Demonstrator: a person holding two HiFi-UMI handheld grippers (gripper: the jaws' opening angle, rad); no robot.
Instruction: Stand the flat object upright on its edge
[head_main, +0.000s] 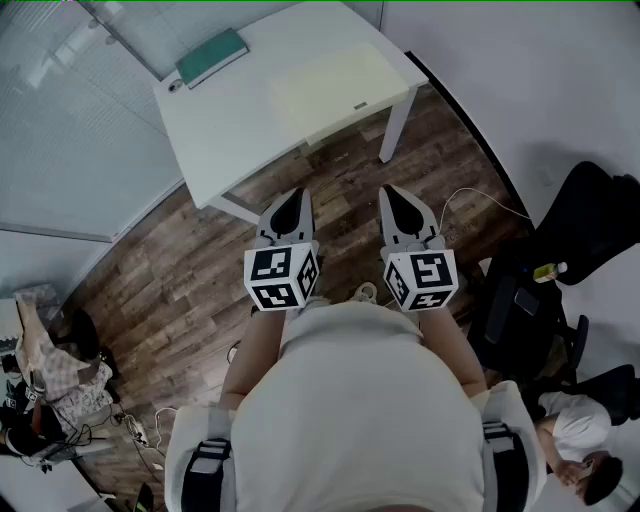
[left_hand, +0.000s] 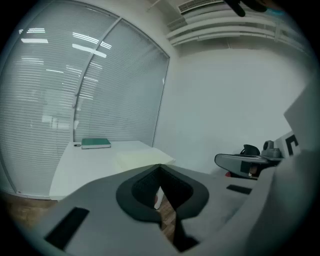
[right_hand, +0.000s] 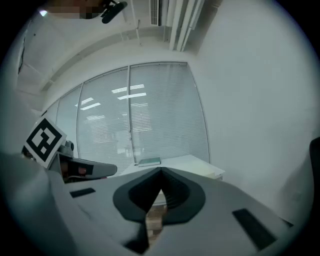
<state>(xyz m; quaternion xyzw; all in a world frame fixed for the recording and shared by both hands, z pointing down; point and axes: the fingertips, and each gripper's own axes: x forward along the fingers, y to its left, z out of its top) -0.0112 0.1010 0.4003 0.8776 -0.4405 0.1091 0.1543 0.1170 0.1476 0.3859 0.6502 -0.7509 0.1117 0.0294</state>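
1. The step in hand looks like the approach, with nothing gripped yet. The left gripper (head_main: 296, 195) and the right gripper (head_main: 392, 192) hang side by side at mid-frame in the head view, over the wood floor (head_main: 190, 280) and short of the white worktop (head_main: 235, 135). Each gripper's own view shows its jaws closed tip to tip and empty.
2. Two flat things lie on the worktop: a green book (head_main: 212, 57) at its far corner in the upper left of the frame, and a pale yellow pad (head_main: 330, 90) to its right, nearer the front edge. The task does not say which it means. The book seems the likelier one, since it looks stiff enough to stand.
3. To do it well, the person would need to step up to the worktop and open the jaws before reaching in. One gripper could lift a long edge while the other steadies the opposite face. The thing should be let go only once it balances.
4. A thin thing lying flush on the worktop gives the jaws little to catch, so sliding it to overhang an edge may help.
5. A small dark round item (head_main: 176, 86) sits just beside the book and could be knocked.
6. At the right of the frame are a black chair (head_main: 590, 215), a seated person (head_main: 575, 440) and a loose cable (head_main: 480, 197) on the floor. Clutter fills the lower left. None of it blocks the path ahead.
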